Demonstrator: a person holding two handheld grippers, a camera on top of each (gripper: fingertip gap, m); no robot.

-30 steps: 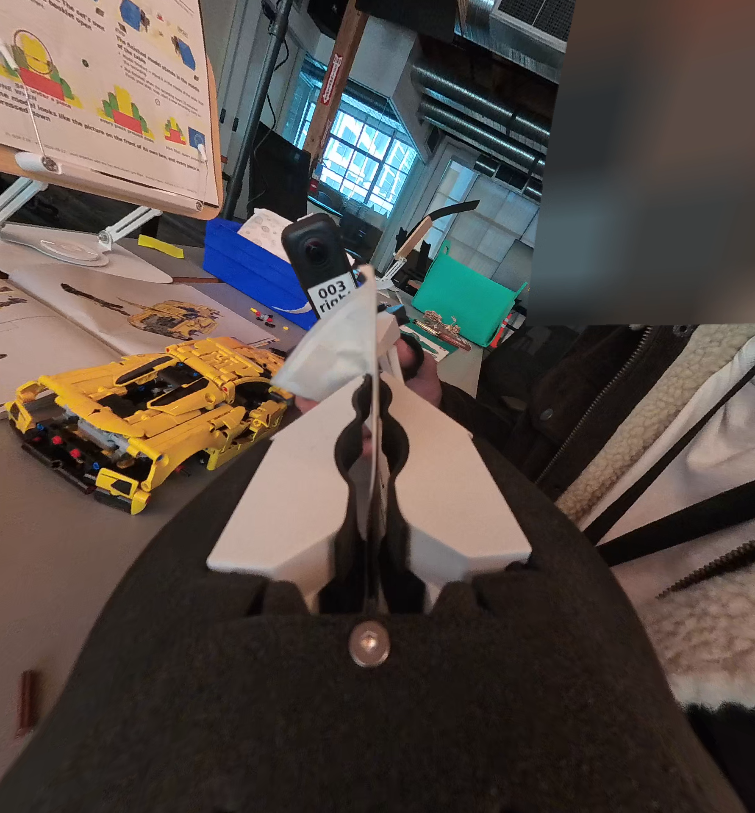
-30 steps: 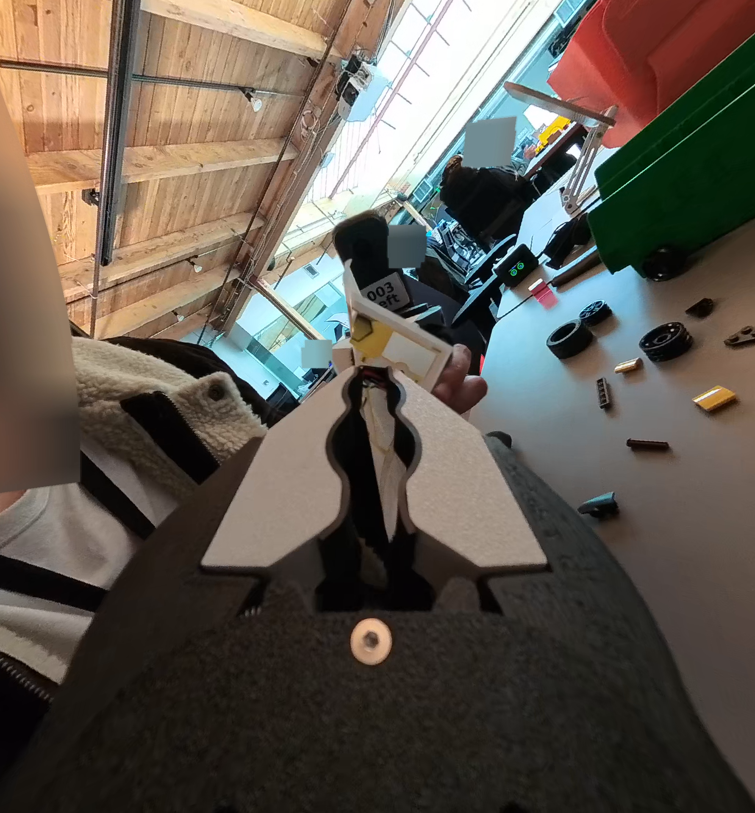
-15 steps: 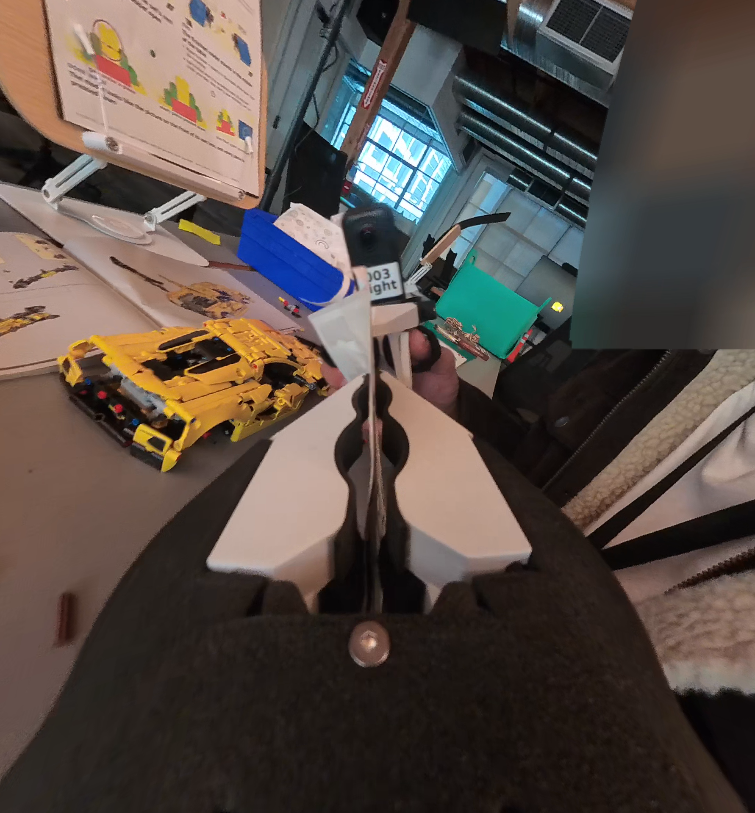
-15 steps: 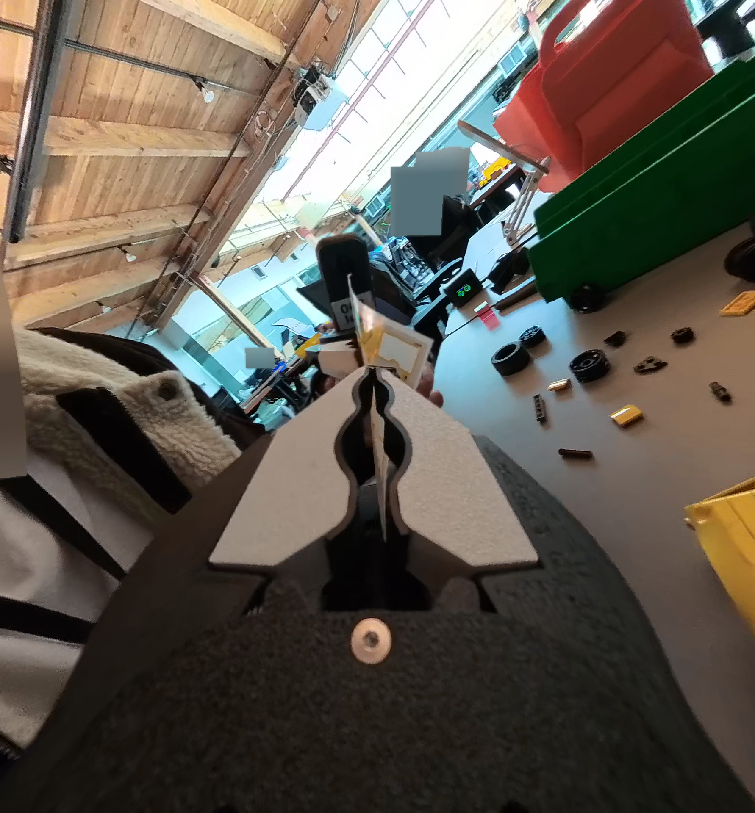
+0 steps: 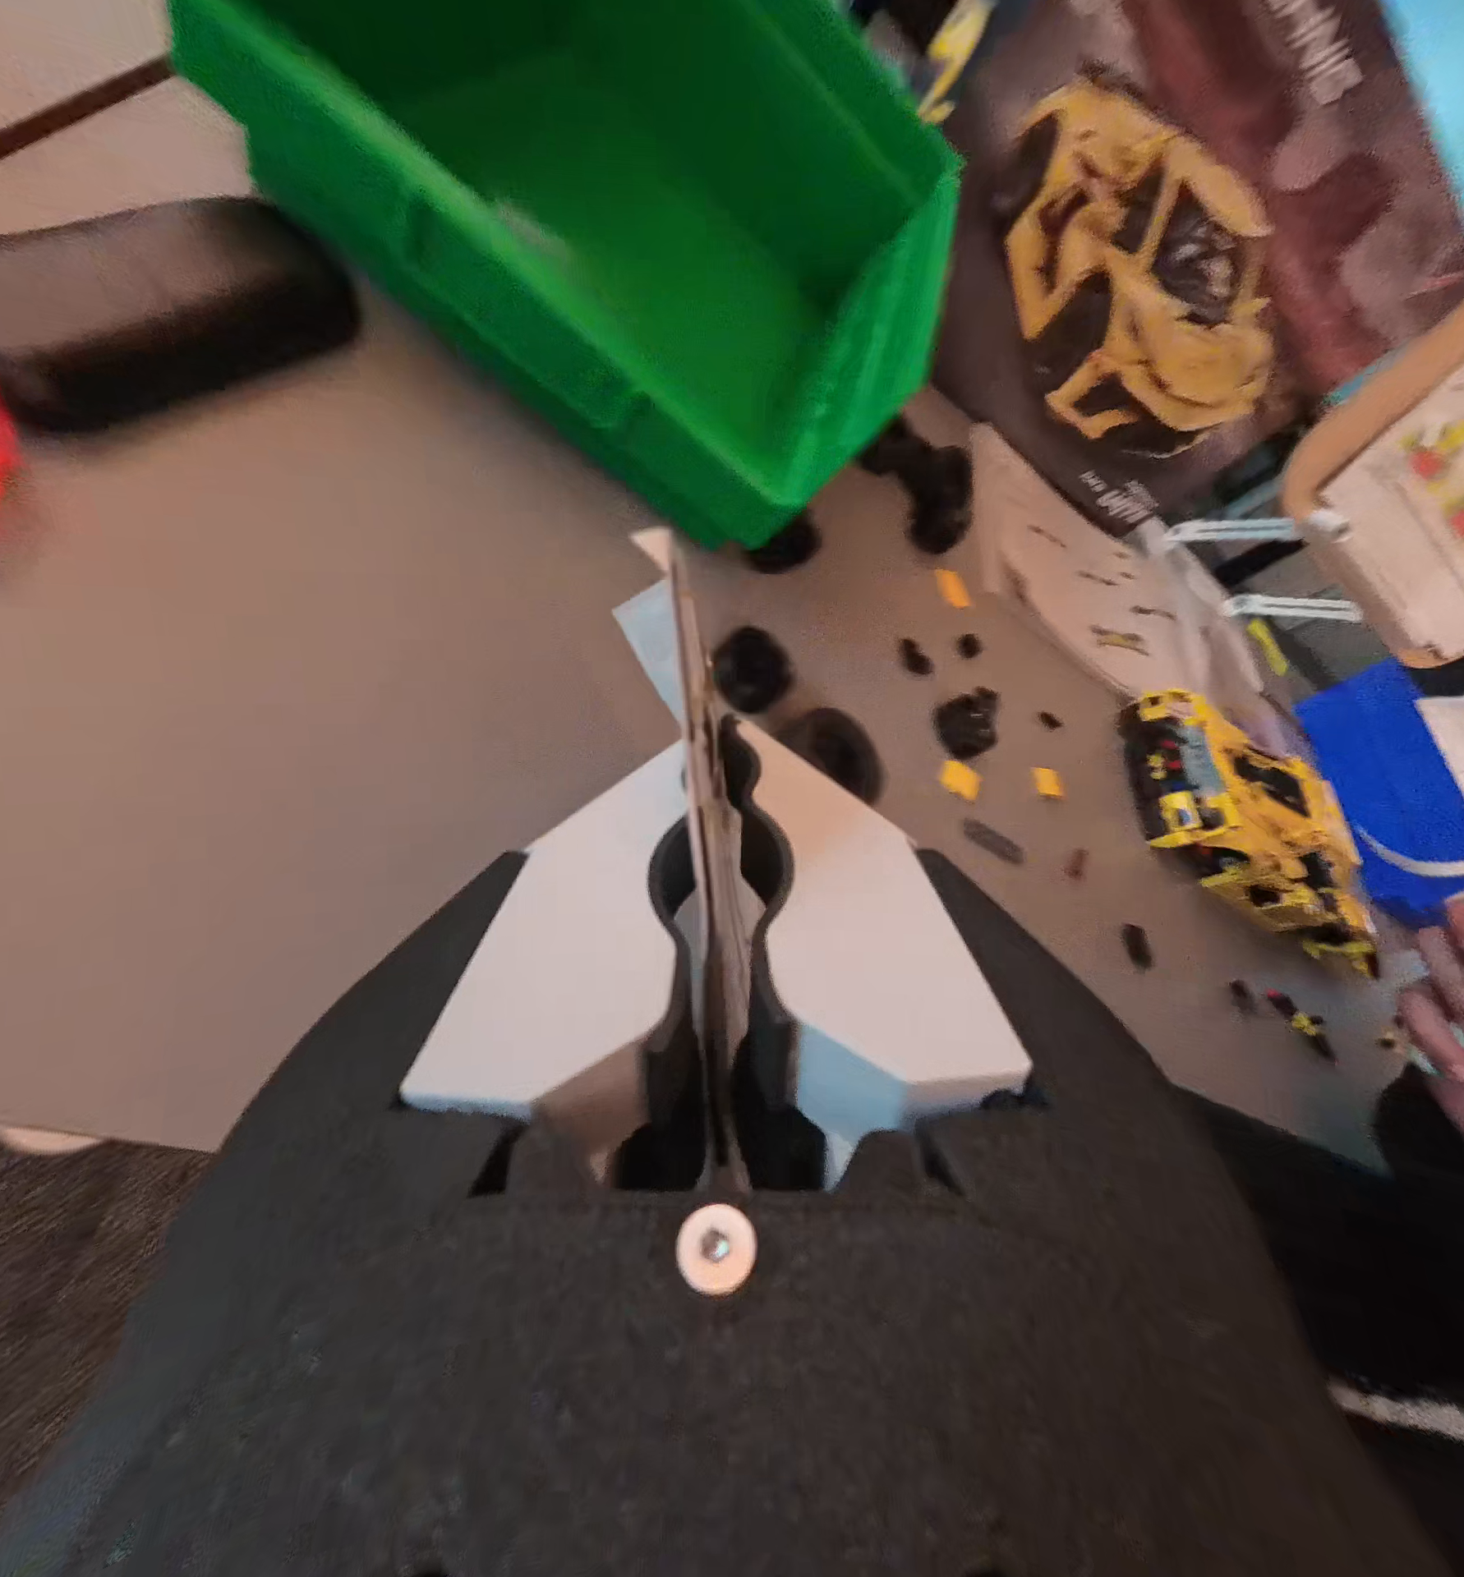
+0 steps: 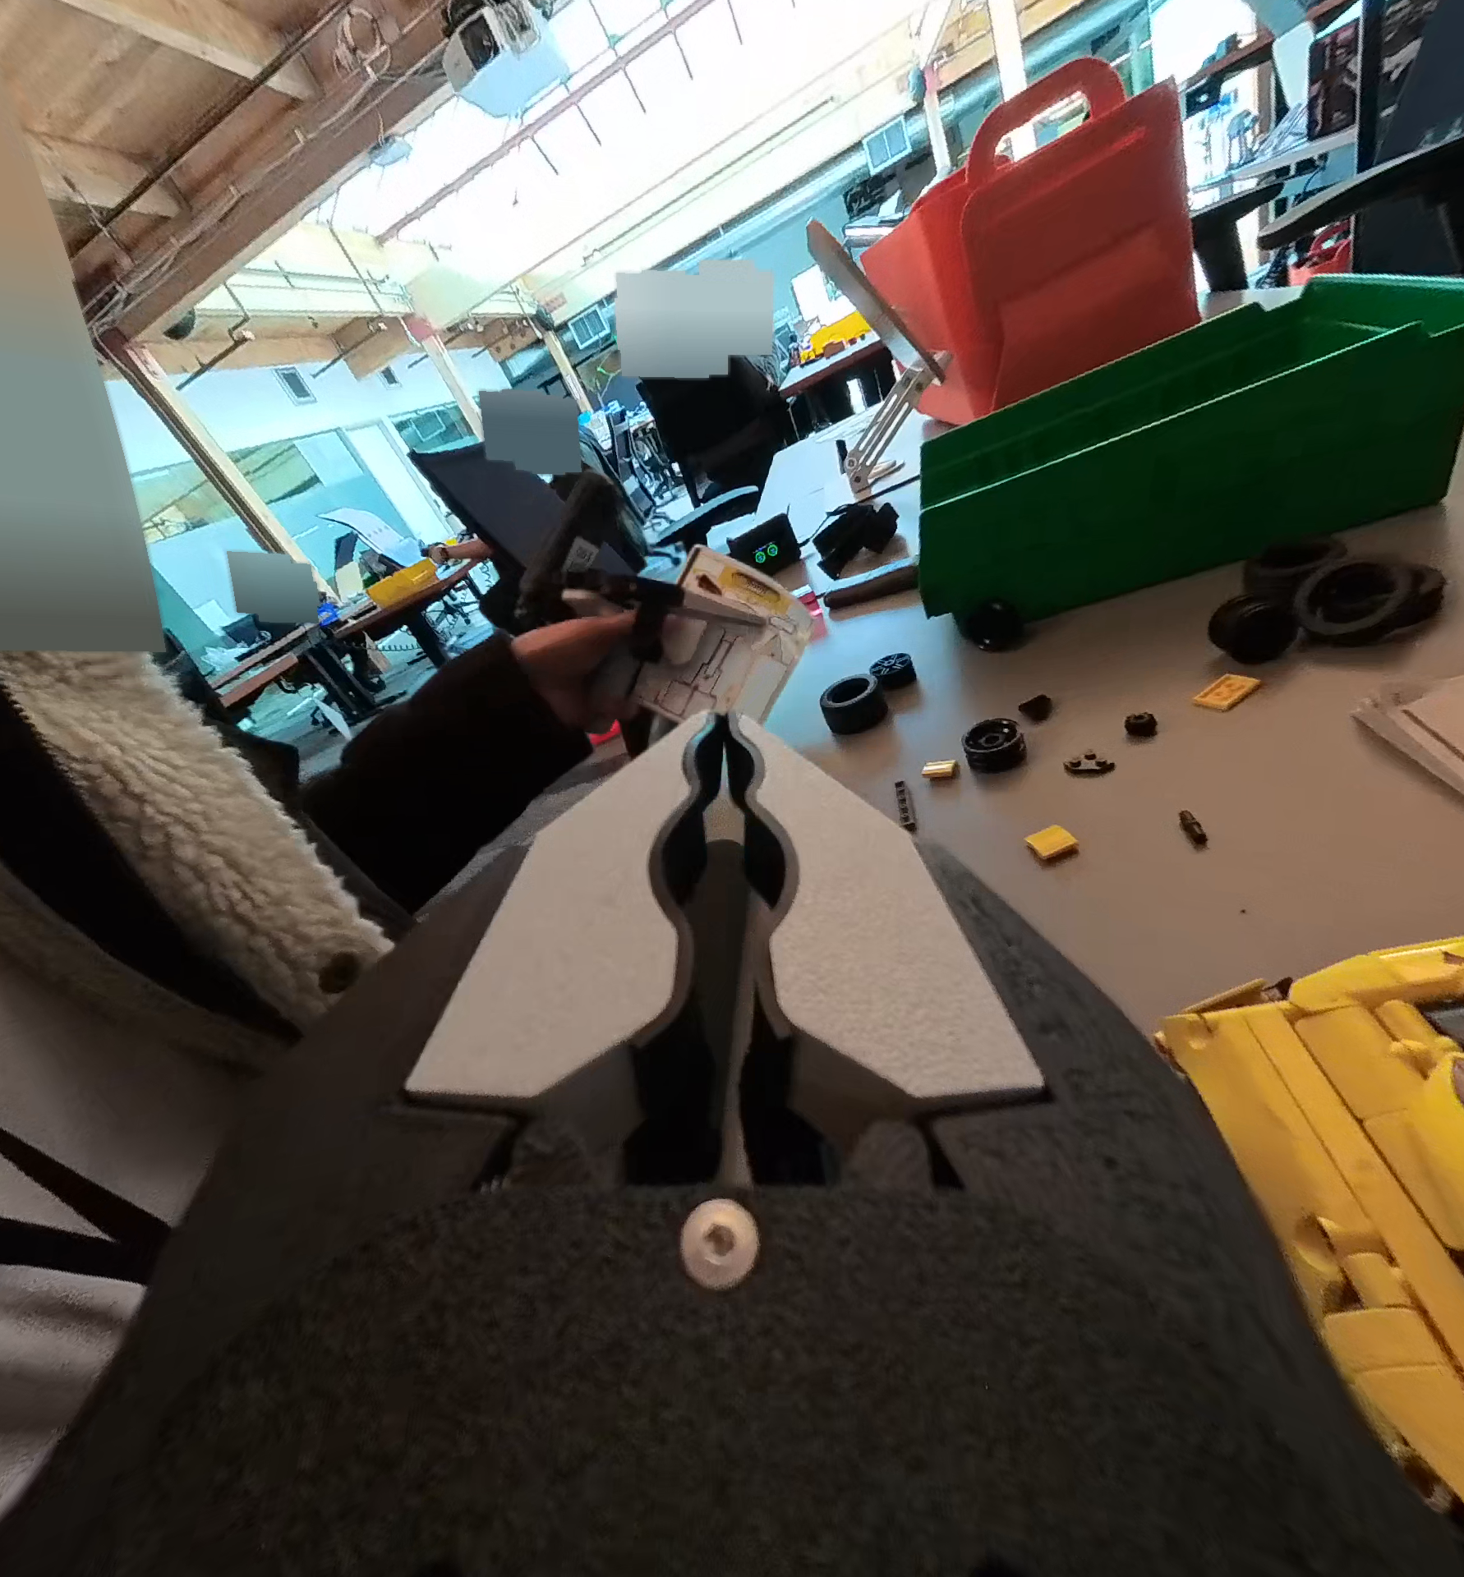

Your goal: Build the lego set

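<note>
My left gripper (image 5: 724,734) is shut on a thin white sticker sheet (image 5: 682,631), seen edge-on and sticking out past the fingertips above the grey table. In the right wrist view the sheet (image 6: 729,657) shows flat, held up by that gripper and a hand (image 6: 575,657). My right gripper (image 6: 724,725) is shut just below the sheet and apart from it, with a thin pale strip (image 6: 737,1109) edge-on between its jaws. The yellow lego car (image 5: 1241,811) sits on the table, close to my right gripper's right side (image 6: 1352,1152).
A green bin (image 5: 541,282) (image 6: 1181,478) stands at the back, with black tyres (image 5: 750,670) (image 6: 852,704) and small loose pieces (image 6: 1050,843) in front. The set's box (image 5: 1181,256), a booklet (image 5: 1078,580), a blue bin (image 5: 1394,785) and a red bag (image 6: 1070,239) surround them. The tips of one gripper are about 35 centimeters away from the tips of the other.
The two grippers have pulled apart. The sheet stayed in my left gripper, which has swung to look down at the table. My right gripper no longer holds the sheet.
</note>
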